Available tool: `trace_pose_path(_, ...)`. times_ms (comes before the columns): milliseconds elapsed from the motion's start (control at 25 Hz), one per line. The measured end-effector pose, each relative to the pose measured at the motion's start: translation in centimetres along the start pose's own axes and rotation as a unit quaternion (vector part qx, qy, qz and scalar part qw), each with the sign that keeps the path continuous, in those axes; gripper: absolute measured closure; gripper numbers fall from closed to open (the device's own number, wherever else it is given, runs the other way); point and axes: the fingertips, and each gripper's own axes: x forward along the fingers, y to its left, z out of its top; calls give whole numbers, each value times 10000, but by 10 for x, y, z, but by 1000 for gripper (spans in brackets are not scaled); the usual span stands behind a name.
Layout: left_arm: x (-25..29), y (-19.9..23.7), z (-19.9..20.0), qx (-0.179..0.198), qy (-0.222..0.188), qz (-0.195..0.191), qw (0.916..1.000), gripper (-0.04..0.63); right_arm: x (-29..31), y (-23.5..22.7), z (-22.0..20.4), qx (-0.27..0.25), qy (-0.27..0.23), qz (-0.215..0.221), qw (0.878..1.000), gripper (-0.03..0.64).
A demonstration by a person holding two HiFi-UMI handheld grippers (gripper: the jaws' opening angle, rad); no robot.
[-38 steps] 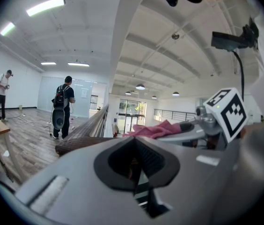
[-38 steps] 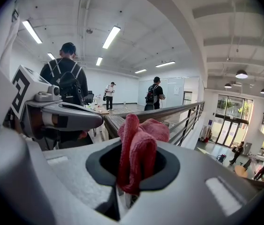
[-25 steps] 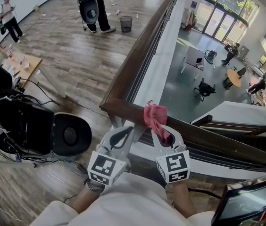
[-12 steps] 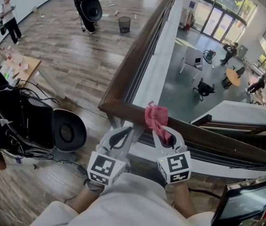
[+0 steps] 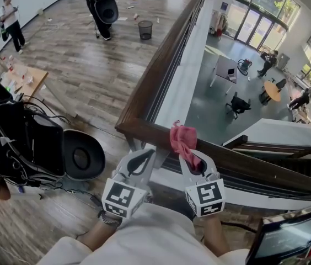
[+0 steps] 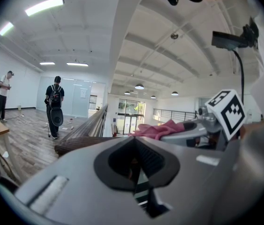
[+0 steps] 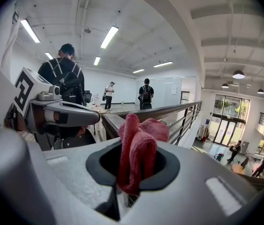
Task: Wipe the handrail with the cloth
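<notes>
Rightward along the handrail (image 5: 154, 90) is where the right gripper (image 5: 191, 158) and its cloth (image 5: 182, 139) have crept since a second ago, only a little, away from the rail's corner. At the handrail's far end the person with the backpack (image 5: 97, 3) has stepped farther off.

Now the right gripper's jaws are clamped on the pink cloth. In the right gripper view the cloth (image 7: 139, 146) is bunched up through the gap of the right gripper (image 7: 131, 175), with the handrail (image 7: 169, 110) running away behind it. From the head view the cloth's free end lies on top of the near stretch of the handrail, just right of the corner.

The left gripper (image 5: 141, 159) sits on the person's side of the handrail, just below the corner and beside the right one. Its jaws are pressed together with nothing between them, as the left gripper view shows (image 6: 135, 159). Whether its tips touch the rail I cannot tell.

A bin (image 5: 145, 28) stands left of the handrail's far end, near the backpack person. Another person (image 5: 11, 21) stands well left of the handrail.
</notes>
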Motion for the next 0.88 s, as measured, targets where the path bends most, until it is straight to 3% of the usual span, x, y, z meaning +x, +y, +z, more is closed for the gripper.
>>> trace_pose_path(880, -2, -7, -1, -15, 81, -94, 9999, 589, -17, -9, -3, 142, -45, -137, 9998, 555)
